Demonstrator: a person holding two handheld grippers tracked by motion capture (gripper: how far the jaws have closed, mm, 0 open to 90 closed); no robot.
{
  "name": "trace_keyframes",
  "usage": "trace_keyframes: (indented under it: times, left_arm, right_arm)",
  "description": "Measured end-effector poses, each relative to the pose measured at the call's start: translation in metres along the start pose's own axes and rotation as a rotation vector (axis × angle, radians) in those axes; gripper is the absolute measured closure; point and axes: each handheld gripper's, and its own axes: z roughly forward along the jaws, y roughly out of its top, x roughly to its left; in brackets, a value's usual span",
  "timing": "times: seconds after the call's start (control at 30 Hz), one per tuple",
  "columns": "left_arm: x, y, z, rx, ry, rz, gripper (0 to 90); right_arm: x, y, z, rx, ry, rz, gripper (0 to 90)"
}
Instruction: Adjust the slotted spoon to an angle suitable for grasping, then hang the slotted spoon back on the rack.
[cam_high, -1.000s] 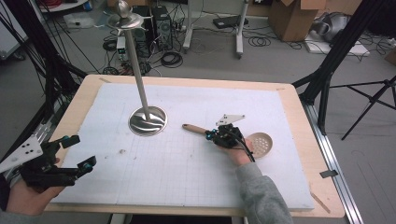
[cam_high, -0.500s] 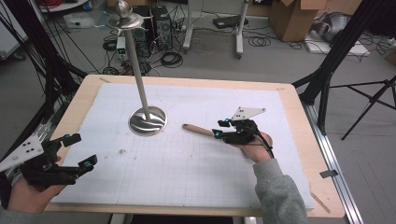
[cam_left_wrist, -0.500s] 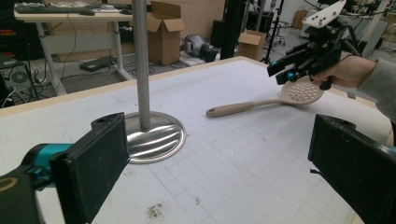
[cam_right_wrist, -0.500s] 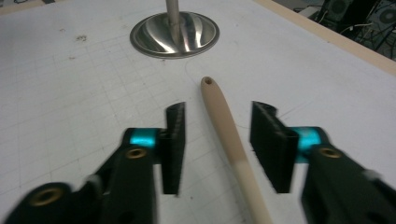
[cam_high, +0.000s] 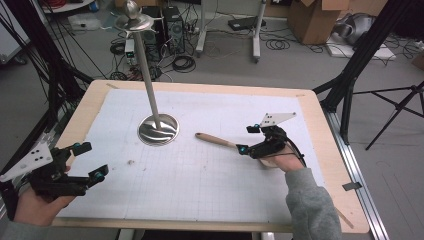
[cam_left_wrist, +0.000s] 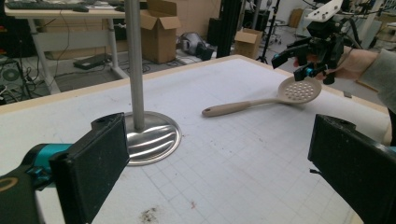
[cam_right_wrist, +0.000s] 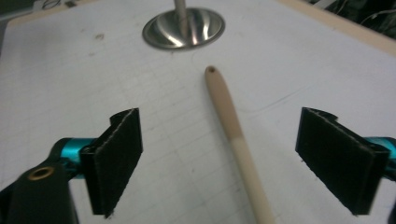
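A beige slotted spoon (cam_high: 215, 140) lies on the white mat, its handle pointing toward the metal stand's round base (cam_high: 158, 129). My right gripper (cam_high: 246, 139) hovers just above the spoon; its jaws have just been opening and stand open, apart from the handle (cam_right_wrist: 233, 126) that runs below them. From the left gripper view the perforated spoon head (cam_left_wrist: 299, 90) shows under the right gripper (cam_left_wrist: 292, 63). My left gripper (cam_high: 92, 160) rests open and holds nothing at the mat's front left corner.
The stand's thin pole (cam_high: 146, 75) rises from its base to a small dish at the top. The mat covers a wooden table (cam_high: 320, 125). Tripod legs, cables and cardboard boxes stand on the floor beyond.
The right gripper opened, let go of the spoon handle, then rose and drew back to the right over the spoon head. The spoon stayed on the mat. The left gripper kept still.
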Motion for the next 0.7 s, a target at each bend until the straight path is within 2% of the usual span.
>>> trace_keyframes:
  times: [0.07, 0.23, 0.43, 0.7]
  left_arm:
    - [0.0, 0.0, 0.002, 0.001, -0.003, 0.001, 5.6]
    - [0.001, 0.0, 0.006, 0.006, -0.009, 0.001, 5.6]
    - [0.0, 0.003, 0.005, -0.006, -0.01, -0.001, 5.6]
    - [0.0, 0.002, 0.007, -0.002, -0.011, 0.0, 5.6]
  right_arm:
    - [0.0, 0.0, -0.003, 0.007, -0.005, -0.024, 13.3]
    - [-0.004, 0.001, -0.011, -0.047, -0.031, -0.029, 11.5]
    - [-0.006, -0.001, -0.013, -0.001, -0.042, -0.037, 11.5]
    - [-0.011, -0.002, -0.013, 0.023, -0.03, -0.042, 12.1]
